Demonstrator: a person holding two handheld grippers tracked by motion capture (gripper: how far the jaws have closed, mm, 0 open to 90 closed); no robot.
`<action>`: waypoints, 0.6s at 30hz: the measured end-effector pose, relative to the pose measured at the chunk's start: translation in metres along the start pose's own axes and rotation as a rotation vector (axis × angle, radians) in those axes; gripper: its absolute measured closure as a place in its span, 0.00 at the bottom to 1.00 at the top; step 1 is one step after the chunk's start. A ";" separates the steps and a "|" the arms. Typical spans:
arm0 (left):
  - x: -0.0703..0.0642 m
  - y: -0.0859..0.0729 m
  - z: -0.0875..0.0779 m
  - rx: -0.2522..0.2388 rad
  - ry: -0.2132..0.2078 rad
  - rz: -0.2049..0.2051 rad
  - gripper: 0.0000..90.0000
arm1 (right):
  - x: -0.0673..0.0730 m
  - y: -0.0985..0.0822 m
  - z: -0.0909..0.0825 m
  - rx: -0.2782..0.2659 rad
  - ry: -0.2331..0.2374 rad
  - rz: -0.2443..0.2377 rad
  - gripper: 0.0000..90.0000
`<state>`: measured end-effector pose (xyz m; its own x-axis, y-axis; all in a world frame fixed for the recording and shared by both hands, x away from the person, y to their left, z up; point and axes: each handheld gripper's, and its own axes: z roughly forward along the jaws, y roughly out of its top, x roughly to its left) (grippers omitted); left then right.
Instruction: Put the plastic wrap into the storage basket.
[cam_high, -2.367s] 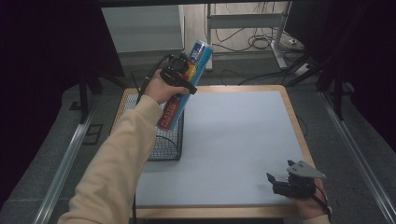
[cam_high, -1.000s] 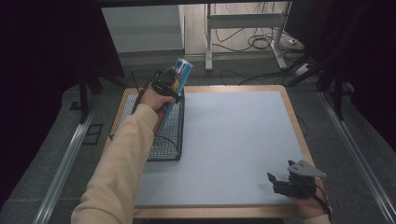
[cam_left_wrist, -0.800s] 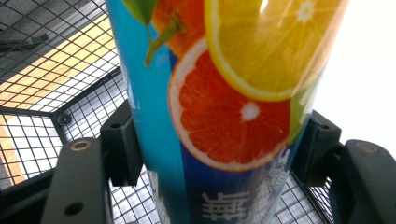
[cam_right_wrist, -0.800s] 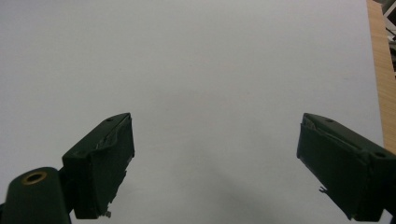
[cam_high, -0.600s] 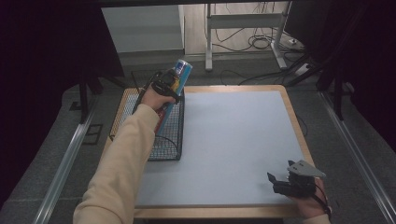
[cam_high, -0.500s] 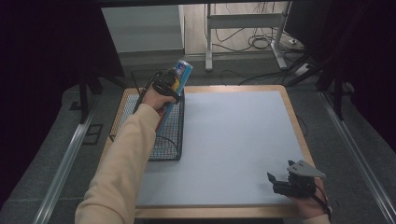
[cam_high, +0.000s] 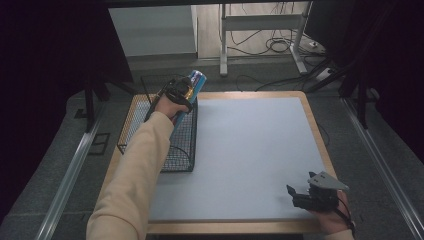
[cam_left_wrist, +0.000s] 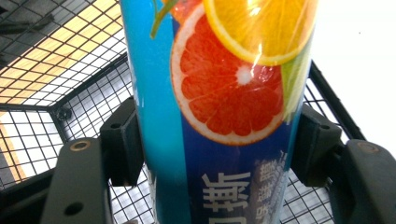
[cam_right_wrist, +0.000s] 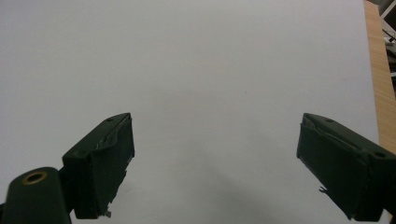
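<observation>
Over basket rim, gripped can

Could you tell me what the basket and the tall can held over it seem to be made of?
The basket looks like black coated metal wire: thin rods welded in a grid, see-through, matt. The can, clamped in the left tool, has a glossy printed skin, shown by bright glints on the citrus picture; probably metal or cardboard under a film, which the look leaves open.
</observation>
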<state>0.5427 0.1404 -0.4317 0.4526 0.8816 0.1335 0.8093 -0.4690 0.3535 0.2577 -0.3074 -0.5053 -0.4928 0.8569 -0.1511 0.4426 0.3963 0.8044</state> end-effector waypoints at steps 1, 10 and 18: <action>0.001 0.000 0.001 0.000 0.007 -0.010 0.35 | 0.000 0.000 0.000 0.000 0.000 0.000 0.12; -0.002 -0.001 -0.002 -0.029 0.038 0.013 0.32 | 0.000 0.000 -0.001 -0.001 0.000 -0.002 0.12; -0.009 -0.007 -0.020 -0.078 0.028 0.010 0.19 | 0.001 0.000 -0.001 0.000 0.005 0.001 0.12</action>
<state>0.5253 0.1370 -0.4171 0.4489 0.8787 0.1626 0.7730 -0.4731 0.4227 0.2569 -0.3070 -0.5051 -0.4962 0.8556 -0.1473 0.4434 0.3955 0.8044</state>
